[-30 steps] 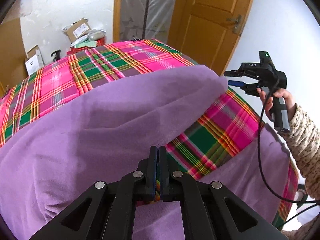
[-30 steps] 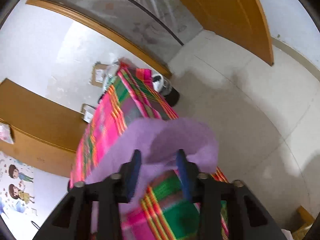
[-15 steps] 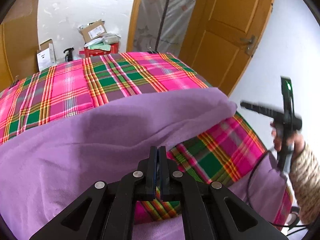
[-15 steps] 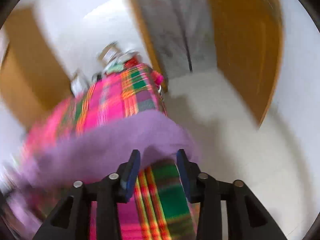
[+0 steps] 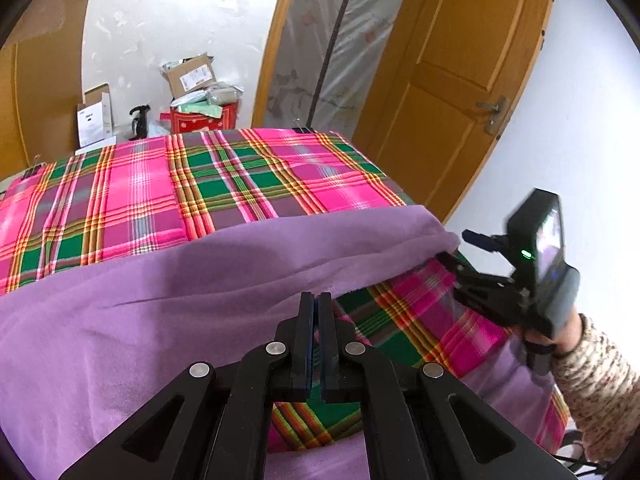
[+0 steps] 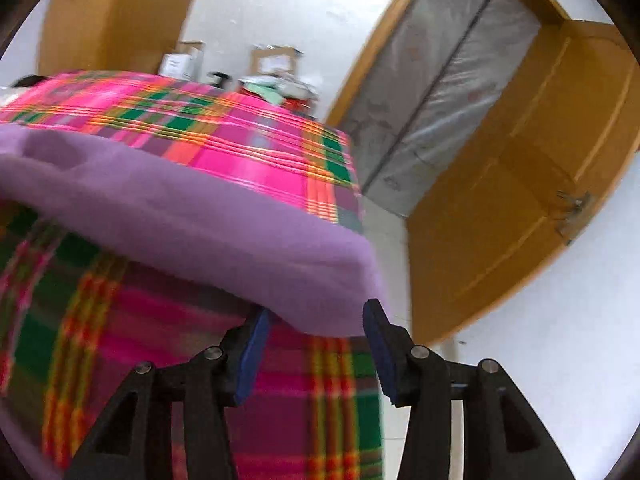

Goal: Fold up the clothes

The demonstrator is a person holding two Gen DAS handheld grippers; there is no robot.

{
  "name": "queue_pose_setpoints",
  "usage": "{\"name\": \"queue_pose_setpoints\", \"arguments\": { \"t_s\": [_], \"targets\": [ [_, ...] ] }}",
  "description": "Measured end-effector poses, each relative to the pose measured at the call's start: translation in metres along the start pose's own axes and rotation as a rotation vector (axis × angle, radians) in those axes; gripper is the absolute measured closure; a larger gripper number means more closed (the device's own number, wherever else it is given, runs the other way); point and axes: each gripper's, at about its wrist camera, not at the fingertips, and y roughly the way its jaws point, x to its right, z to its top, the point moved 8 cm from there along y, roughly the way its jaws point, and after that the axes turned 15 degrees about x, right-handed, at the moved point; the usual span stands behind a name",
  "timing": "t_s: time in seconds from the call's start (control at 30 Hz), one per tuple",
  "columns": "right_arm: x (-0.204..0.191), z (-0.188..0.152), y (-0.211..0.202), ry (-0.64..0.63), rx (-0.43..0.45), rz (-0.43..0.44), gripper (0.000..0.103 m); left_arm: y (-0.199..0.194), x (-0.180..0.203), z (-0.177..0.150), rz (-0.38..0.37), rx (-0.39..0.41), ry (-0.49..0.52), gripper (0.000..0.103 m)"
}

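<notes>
Purple cloth point(image 6: 208, 216) now outside widening right claw point(image 6: 316, 344)

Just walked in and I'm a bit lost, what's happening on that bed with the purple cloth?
A person is folding a purple fleece cloth on a bed covered with a pink and green plaid sheet. The left gripper is shut, apparently on the cloth's edge. The right gripper is at the folded-over corner of the cloth with its jaws opening; the corner lies between them, not pinched. The fold is not yet laid flat.
</notes>
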Motion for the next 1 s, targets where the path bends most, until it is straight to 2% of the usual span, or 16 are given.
{"name": "queue_pose_setpoints", "arguments": {
  "t_s": [0.23,0.43,0.5,0.67,0.77,1.0],
  "targets": [
    [0.04,-0.013,0.021,0.061,-0.063,-0.106,0.055,0.001,-0.003,-0.004,-0.003,-0.009,-0.003,0.102],
    [0.071,-0.022,0.018,0.088,-0.053,-0.181,0.066,0.004,-0.003,-0.009,-0.002,-0.022,-0.009,0.102],
    [0.08,-0.023,0.013,0.121,-0.04,-0.187,0.075,0.003,-0.003,-0.009,-0.003,-0.022,-0.009,0.102],
    [0.094,-0.028,-0.003,0.135,-0.025,-0.242,0.088,0.002,-0.001,-0.016,-0.011,-0.041,-0.005,0.102],
    [0.104,-0.036,-0.008,0.137,-0.045,-0.279,0.088,0.001,0.001,-0.022,-0.015,-0.058,0.004,0.102],
    [0.136,-0.063,-0.008,0.253,-0.144,-0.345,0.088,0.002,0.008,-0.033,-0.034,-0.096,0.01,0.102]
  ]
}}
